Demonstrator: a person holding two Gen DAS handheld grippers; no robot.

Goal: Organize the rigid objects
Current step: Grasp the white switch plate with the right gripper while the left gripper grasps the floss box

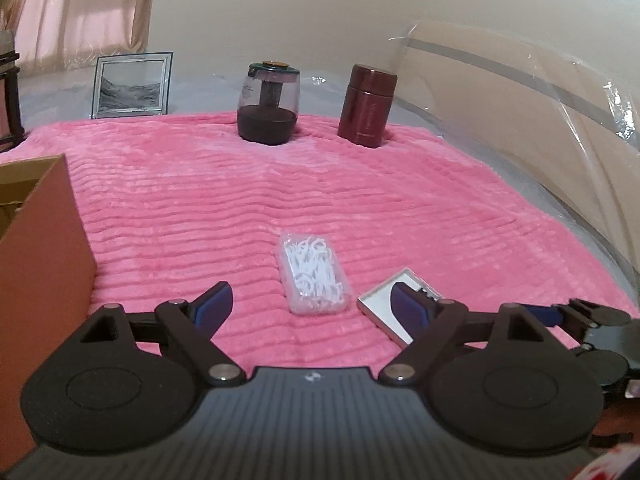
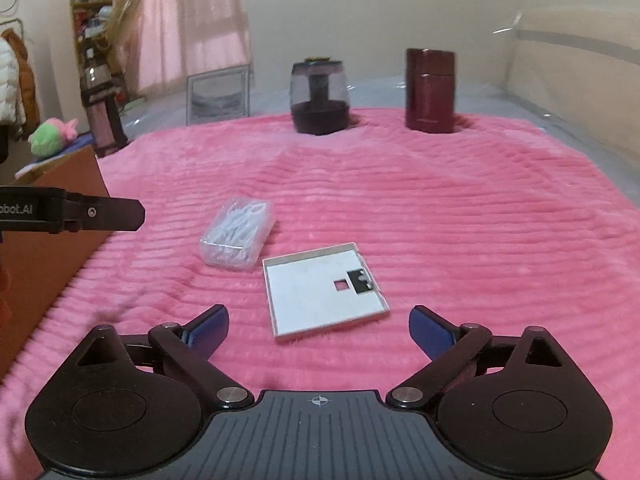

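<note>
A clear plastic box of white picks (image 1: 314,280) (image 2: 238,238) lies on the pink blanket (image 1: 360,200). To its right lies a flat white square panel with a silver rim (image 1: 380,306) (image 2: 320,292). My left gripper (image 1: 310,302) is open, and the clear box sits just ahead between its blue pads, untouched. My right gripper (image 2: 318,322) is wide open over the near edge of the white panel, with nothing between its pads. In the right wrist view the left gripper's finger (image 2: 100,214) reaches in from the left.
A glass jar with a dark base (image 1: 269,104) (image 2: 319,98) and a maroon flask (image 1: 368,106) (image 2: 430,90) stand upright at the blanket's far edge. A picture frame (image 1: 132,86) leans behind. A cardboard box (image 1: 40,240) (image 2: 52,220) stands at the left.
</note>
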